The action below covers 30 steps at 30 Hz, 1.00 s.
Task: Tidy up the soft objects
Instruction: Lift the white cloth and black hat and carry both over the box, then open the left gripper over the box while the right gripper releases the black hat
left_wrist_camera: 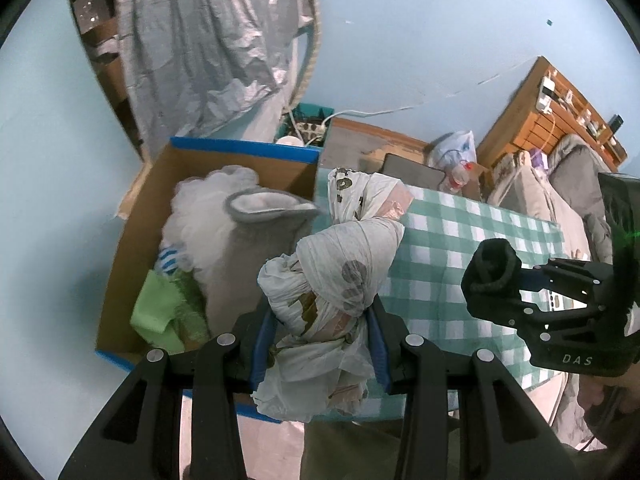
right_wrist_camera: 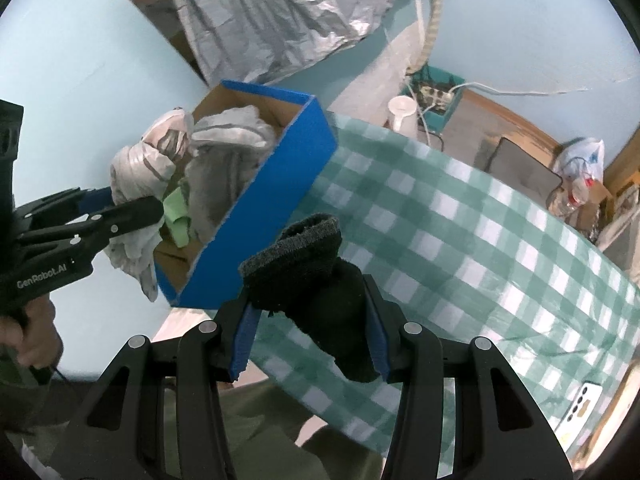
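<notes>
blue cardboard box (left_wrist_camera: pixel 240 148) sitting at left edge of checked tablecloth (left_wrist_camera: pixel 460 240), holding grey and green soft items. left gripper (left_wrist_camera: pixel 320 344) clamping knotted white cloth bundle (left_wrist_camera: pixel 340 280) beside box. right gripper (right_wrist_camera: pixel 312 336) gripping black sock (right_wrist_camera: pixel 316 276) above tablecloth.

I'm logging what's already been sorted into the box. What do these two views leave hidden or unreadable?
- Blue cardboard box floor: hidden in both views by the grey fleece and green cloth.
- White patterned cloth bundle: lower end cut off behind the left hand-held gripper.
- Black knitted sock: toe hidden between the right hand-held gripper pads.
- Wooden shelf items: too small.
</notes>
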{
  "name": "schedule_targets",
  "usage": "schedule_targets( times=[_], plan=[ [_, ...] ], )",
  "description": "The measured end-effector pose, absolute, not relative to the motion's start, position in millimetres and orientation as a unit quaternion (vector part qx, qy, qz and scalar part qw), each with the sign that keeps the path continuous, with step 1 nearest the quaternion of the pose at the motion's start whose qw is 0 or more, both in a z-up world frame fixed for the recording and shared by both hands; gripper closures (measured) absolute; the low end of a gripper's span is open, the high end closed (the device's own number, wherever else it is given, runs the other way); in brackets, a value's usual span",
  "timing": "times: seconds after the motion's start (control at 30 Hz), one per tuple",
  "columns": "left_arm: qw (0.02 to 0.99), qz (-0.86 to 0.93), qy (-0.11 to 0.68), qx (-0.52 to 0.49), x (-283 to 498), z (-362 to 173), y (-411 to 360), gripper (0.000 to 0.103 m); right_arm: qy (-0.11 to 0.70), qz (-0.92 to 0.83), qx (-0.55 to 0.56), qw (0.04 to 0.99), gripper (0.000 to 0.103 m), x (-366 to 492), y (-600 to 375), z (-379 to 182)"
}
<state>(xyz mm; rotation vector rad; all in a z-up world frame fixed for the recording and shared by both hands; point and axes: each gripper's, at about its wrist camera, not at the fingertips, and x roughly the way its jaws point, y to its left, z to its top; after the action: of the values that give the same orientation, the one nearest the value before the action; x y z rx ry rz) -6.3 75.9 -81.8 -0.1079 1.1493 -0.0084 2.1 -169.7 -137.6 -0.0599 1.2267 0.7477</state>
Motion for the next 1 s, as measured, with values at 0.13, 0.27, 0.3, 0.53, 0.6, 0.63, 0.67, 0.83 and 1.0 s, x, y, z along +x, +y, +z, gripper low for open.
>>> schedule_targets(
  times=[0.13,0.27,0.3,0.53,0.6,0.63,0.67,0.83,1.0],
  plan=[
    [0.84,0.013,0.54,-0.056,-11.4,-79.0,94.4,0.061,0.56,0.36,-0.035,0.745,0.055,-1.7,-149.5,-136.6],
    [0.842,0.029,0.535,-0.062,-15.3,-77.3,111.3,0.061,0.556,0.376,-0.043,0.74,0.055,-5.1,-130.5,-134.3],
    [0.843,0.033,0.534,-0.064,-16.3,-77.1,116.5,0.061,0.555,0.38,-0.045,0.738,0.055,-6.0,-125.5,-133.8],
    [0.841,0.054,0.532,-0.079,-19.8,-83.1,151.0,0.061,0.547,0.404,-0.059,0.731,0.055,-10.8,-88.6,-129.5],
    [0.841,0.06,0.532,-0.079,-19.9,-87.5,159.1,0.061,0.546,0.408,-0.062,0.729,0.055,-12.5,-79.7,-128.9],
    [0.84,0.061,0.534,-0.078,-19.5,-89.9,162.4,0.061,0.545,0.41,-0.062,0.728,0.055,-13.0,-76.0,-129.1],
    [0.838,0.064,0.537,-0.077,-18.7,-93.3,166.9,0.061,0.546,0.412,-0.063,0.727,0.055,-13.9,-69.6,-129.4],
    [0.837,0.068,0.537,-0.084,-16.5,-103.3,187.4,0.061,0.546,0.422,-0.065,0.721,0.055,-18.0,-43.9,-131.3],
    [0.837,0.072,0.534,-0.093,-11.9,-112.3,208.2,0.061,0.55,0.433,-0.07,0.711,0.055,-22.0,-16.8,-139.0]
  ],
)
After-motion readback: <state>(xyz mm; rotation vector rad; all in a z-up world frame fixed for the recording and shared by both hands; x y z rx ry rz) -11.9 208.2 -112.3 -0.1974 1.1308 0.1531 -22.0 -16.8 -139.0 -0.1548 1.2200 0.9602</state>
